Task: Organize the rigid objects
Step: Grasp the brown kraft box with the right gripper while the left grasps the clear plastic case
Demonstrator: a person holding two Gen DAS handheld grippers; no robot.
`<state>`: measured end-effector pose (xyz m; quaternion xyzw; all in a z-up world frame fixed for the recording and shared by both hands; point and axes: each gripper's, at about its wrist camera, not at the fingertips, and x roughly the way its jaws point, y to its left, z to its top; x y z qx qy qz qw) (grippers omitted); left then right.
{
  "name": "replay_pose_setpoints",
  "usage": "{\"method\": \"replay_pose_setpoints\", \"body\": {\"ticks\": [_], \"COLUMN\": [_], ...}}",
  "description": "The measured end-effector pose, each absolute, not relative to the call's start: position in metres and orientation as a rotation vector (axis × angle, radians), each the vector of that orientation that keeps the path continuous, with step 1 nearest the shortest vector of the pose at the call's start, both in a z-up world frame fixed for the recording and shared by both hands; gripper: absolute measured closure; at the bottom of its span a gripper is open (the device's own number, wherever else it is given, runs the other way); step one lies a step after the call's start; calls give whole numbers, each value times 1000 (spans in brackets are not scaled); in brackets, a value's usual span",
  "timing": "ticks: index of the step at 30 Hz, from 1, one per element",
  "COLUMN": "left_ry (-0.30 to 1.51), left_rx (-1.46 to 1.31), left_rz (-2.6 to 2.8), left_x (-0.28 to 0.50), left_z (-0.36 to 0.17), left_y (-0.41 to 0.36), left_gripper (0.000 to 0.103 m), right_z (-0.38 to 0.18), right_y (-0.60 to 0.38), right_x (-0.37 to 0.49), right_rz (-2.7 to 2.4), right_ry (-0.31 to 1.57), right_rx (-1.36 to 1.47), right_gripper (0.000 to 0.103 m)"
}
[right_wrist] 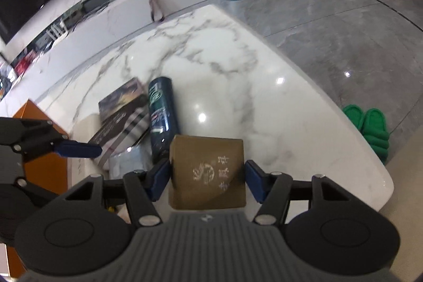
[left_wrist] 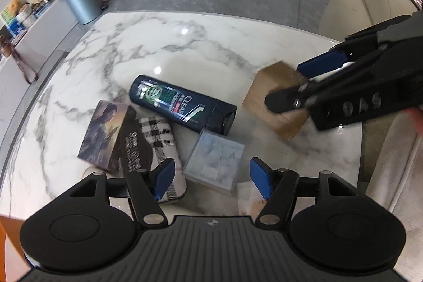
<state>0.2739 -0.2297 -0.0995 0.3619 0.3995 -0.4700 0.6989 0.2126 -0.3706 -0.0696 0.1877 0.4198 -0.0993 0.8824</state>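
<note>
Marble table (right_wrist: 238,65) is lying bare across upper centre, its curved edge running down the right. R gripper (right_wrist: 207,180) is straddling the brown box (right_wrist: 208,171) at bottom centre, pads just beside its sides, contact unclear. L gripper (left_wrist: 211,181) is hanging spread wide, empty, over the clear case (left_wrist: 214,163) at lower centre.

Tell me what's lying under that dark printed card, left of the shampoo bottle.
The dark printed card lies across a picture box and a plaid case. Whatever is beneath those is covered.
</note>
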Motion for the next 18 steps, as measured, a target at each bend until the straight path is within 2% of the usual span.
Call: {"method": "replay_pose_setpoints", "body": {"ticks": [7, 10, 18], "left_ry": [934, 943, 962], "left_rx": [848, 858, 812], "left_rz": [-1073, -1075, -1016], "left_x": [280, 282, 279], "left_z": [-113, -119, -120], "left_y": [-244, -248, -250], "left_gripper": [29, 32, 45], "right_z": [-87, -91, -93], "right_y": [-363, -360, -363], "right_x": [232, 234, 231], "right_rz": [-193, -180, -197], "right_ry": [981, 996, 980], "right_rx": [341, 324, 339], "right_gripper": [43, 40, 40]}}
